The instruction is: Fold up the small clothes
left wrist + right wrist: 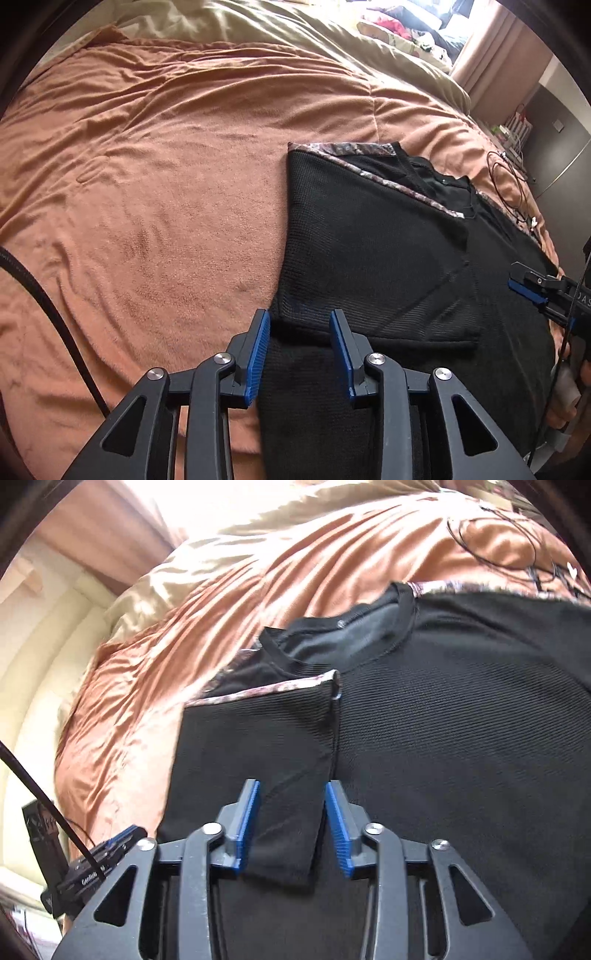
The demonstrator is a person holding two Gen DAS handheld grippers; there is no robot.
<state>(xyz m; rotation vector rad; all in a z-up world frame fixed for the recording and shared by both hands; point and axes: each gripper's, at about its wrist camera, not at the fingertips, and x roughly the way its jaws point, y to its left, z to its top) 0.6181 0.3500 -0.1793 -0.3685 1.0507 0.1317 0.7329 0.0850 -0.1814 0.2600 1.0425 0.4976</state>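
A black knit top [376, 258] with patterned trim lies flat on the orange bedspread [147, 184]. Its left side and sleeve are folded over onto the body. My left gripper [300, 317] is open just above the lower left edge of the folded part, holding nothing. My right gripper [291, 788] is open over the folded sleeve end [280, 830], with the sleeve edge lying between its blue pads [248, 819]; it also shows in the left wrist view [532, 288] at the right edge. The top fills the middle of the right wrist view [461, 720], neckline away from me.
A beige blanket [295, 40] lies at the far end of the bed. Thin black cables [506, 177] lie on the bedspread beyond the top's right side. A thick black cable [48, 302] crosses the left. Curtain and clutter stand far right.
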